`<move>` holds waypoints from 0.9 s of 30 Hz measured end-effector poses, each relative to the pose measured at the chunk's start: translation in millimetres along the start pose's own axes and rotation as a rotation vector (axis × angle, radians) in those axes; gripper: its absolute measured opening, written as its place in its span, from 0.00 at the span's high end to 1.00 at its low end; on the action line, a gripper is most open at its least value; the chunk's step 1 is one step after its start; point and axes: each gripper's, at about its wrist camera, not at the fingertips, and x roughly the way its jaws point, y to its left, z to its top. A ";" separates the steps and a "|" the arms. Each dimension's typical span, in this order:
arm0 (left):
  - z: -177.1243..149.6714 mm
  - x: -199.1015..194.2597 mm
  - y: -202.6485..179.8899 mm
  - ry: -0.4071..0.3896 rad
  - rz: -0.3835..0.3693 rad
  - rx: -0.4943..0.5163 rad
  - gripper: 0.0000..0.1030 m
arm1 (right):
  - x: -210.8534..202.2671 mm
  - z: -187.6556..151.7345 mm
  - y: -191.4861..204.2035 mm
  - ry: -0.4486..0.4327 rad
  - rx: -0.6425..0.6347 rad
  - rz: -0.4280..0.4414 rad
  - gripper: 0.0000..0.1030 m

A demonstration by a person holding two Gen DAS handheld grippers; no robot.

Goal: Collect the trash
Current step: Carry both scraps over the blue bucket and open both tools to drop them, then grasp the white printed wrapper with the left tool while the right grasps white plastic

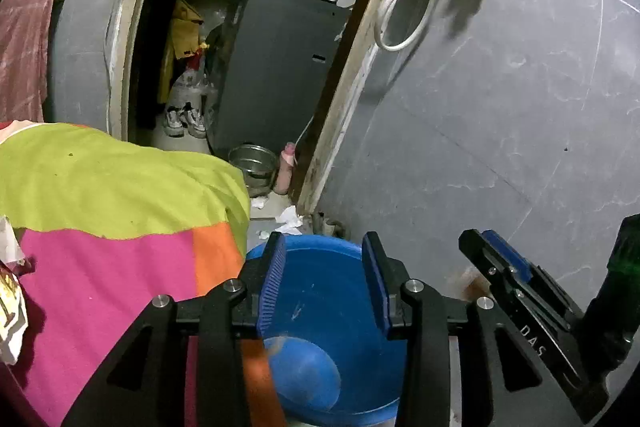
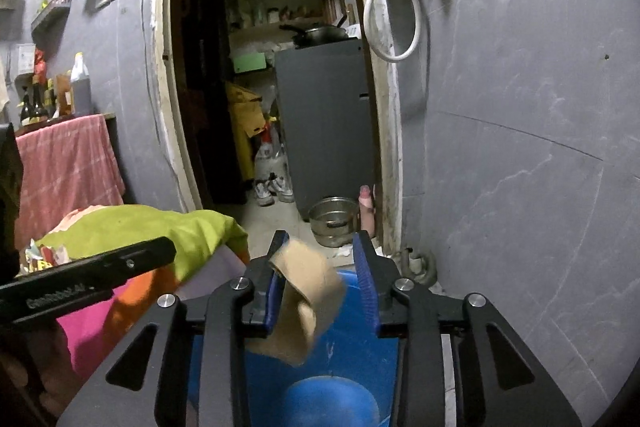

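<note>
A blue plastic bin (image 1: pixel 344 307) stands on the floor below both grippers; it also shows in the right wrist view (image 2: pixel 344 355). My right gripper (image 2: pixel 322 263) is open above the bin. A crumpled piece of brown paper (image 2: pixel 308 303) is between its fingers, blurred, touching the left pad or just off it. My left gripper (image 1: pixel 324 267) is open and empty over the bin. The right gripper (image 1: pixel 508 267) shows at the right of the left wrist view with a brown blur beside it.
A bed with a green, pink and orange sheet (image 1: pixel 112 211) lies left of the bin, with wrappers (image 1: pixel 10 299) on it. White tissue scraps (image 1: pixel 288 219) lie on the floor by the doorway. A steel pot (image 2: pixel 334 221) stands in the doorway. A grey wall (image 1: pixel 500 107) is at the right.
</note>
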 end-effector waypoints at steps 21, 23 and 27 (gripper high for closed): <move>-1.1 -209.8 64.2 -0.303 0.240 -0.016 0.03 | -115.6 38.7 95.0 -0.274 -0.011 0.097 0.00; -11.1 -231.9 76.6 -0.323 0.278 -0.009 0.03 | -123.7 34.0 114.5 -0.286 -0.023 0.120 0.00; -29.4 -268.2 101.7 -0.358 0.340 -0.016 0.02 | -140.0 23.7 154.5 -0.323 -0.042 0.156 0.00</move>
